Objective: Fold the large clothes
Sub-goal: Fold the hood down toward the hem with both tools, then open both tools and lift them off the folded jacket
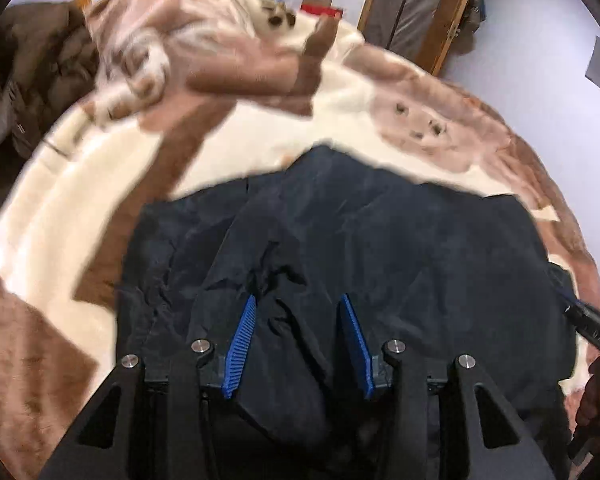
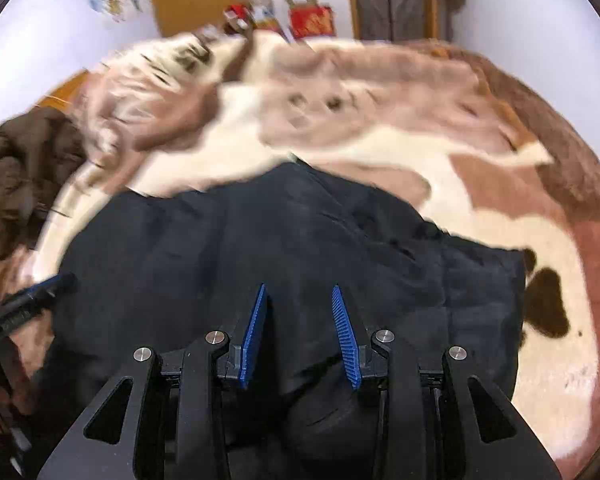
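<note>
A dark navy garment [image 1: 380,240] lies spread on the bed, over a cream-and-brown plush blanket [image 1: 60,208], close to the bed's near edge and roughly midway along it. Its long axis seems to run side to side along that edge, with a peak of cloth pointing toward the far side of the bed.

The left gripper [image 1: 298,308] hangs over the garment's left portion with a bunched ridge of cloth rising between its blue pads [image 1: 242,344]. The jaws stand partly apart, and whether they actually pinch that ridge I cannot tell. The right gripper [image 2: 300,300] is over the right portion. Dark cloth fills its gap too, and its grip is just as unclear.

Both sit side by side at the near hem, neither clearly nearer. The fold, I'd judge, goes away from them, toward the far peak
</note>
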Tool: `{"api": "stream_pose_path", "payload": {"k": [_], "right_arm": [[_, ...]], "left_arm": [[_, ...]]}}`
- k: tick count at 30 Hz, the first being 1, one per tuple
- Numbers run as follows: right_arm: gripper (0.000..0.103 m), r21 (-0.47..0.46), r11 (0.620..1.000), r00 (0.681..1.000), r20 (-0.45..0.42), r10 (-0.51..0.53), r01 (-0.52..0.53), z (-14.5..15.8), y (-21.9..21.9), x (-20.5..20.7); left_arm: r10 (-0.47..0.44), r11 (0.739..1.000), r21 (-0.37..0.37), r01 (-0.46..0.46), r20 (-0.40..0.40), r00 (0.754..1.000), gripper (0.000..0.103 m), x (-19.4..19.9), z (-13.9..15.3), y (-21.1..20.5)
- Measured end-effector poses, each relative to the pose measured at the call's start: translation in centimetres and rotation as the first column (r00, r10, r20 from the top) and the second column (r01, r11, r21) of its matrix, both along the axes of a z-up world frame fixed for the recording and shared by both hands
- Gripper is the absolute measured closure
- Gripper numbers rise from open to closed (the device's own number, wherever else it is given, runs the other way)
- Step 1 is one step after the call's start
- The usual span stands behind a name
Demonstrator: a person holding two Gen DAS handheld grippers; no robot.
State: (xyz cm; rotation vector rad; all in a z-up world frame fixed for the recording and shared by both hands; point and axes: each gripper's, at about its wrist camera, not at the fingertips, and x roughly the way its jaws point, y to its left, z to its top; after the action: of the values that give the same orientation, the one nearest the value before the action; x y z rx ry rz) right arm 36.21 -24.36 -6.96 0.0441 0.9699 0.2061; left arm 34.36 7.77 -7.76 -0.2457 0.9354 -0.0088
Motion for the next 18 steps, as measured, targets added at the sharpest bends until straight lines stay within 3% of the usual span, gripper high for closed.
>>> {"api": "stream_pose_path", "payload": {"k": [2, 4, 7, 9, 12, 14, 16, 18], "right_arm": [[0.067, 0.03, 1.0, 0.999, -0.037, -0.002, 0.003, -2.0, -0.6, 0.2], [0.067, 0.008, 1.0, 1.0, -0.017, -0.004, 0.004, -2.8, -0.4, -0.1], [0.067, -0.029, 1.0, 1.0, -0.016, -0.01, 0.01, -2.4, 0.1, -0.3], [0.067, -0.01, 1.0, 0.999, -0.024, -0.025, 0.025, -0.6, -0.4, -0.7], [0.067, 0.005, 0.999, 0.998, 0.055, -0.036, 0.036, 2.7, -0.5, -2.4], [0.067, 0.079, 0.997, 0.993, 0.115, -0.011, 0.002, 4.9, -0.1, -4.1], [0.066, 0.087, 0.993, 0.989, 0.134, 0.064, -0.076, 5.2, 2.1, -5.2], [0.066, 0.061, 0.991, 0.989, 0.095, 0.111, -0.117, 3.7, 3.7, -5.1]], "left_arm": [[-0.039, 0.998, 0.042, 0.038, 0.018, 0.999, 0.054, -0.3, -1.4, -0.9], [-0.047, 0.995, 0.091, 0.043, 0.038, 0.998, 0.054, -0.8, -1.9, -1.5], [-0.028, 0.997, 0.068, 0.027, 0.017, 0.999, 0.055, -0.6, -1.3, -1.0], [-0.02, 0.998, 0.057, 0.02, 0.0, 1.0, 0.055, -0.9, 0.2, -0.8], [-0.038, 0.999, 0.03, 0.036, 0.079, 0.996, 0.056, -2.4, 3.3, -0.6], [-0.065, 0.998, 0.006, 0.065, 0.128, 0.99, 0.055, -3.3, 4.8, -1.5], [-0.105, 0.994, -0.014, 0.108, 0.136, 0.985, 0.055, -3.6, 4.7, -2.9], [-0.135, 0.991, 0.019, 0.133, 0.094, 0.986, 0.055, -3.2, 3.0, -4.6]]}}
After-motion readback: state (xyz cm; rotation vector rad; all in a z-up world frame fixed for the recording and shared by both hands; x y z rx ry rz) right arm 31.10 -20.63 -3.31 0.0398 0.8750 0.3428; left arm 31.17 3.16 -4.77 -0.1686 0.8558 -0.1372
